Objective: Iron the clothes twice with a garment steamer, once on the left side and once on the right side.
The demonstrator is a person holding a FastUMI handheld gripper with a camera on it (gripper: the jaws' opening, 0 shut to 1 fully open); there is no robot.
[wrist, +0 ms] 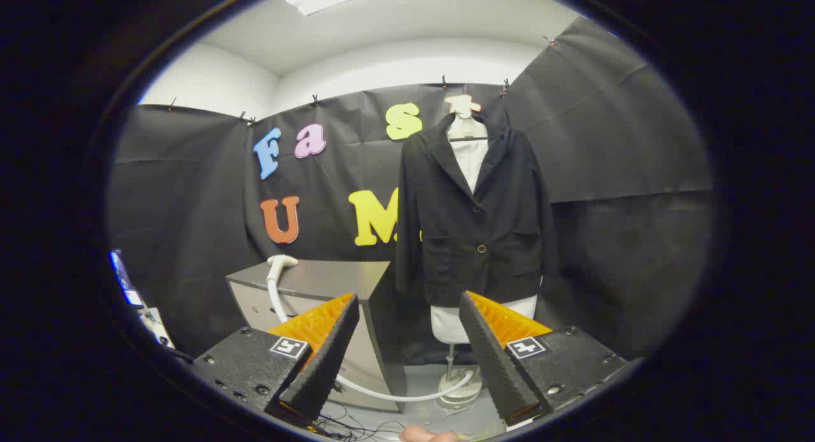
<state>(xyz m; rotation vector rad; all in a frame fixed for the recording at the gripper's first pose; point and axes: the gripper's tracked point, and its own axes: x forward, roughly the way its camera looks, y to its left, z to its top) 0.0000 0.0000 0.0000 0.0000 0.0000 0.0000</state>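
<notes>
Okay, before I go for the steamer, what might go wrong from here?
The open gripper holds nothing yet. Two risks:
1. The steamer head lies near the edge of the grey cabinet; a clumsy grasp might knock it off.
2. Its white hose loops down around the mannequin stand under the black jacket; pulling could snag it and perhaps rock the mannequin.

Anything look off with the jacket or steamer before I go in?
Nothing stands out. The jacket hangs buttoned on its mannequin; the steamer head rests on the cabinet, hose trailing to the floor. The hand-held gripper is open, holding nothing.
</notes>
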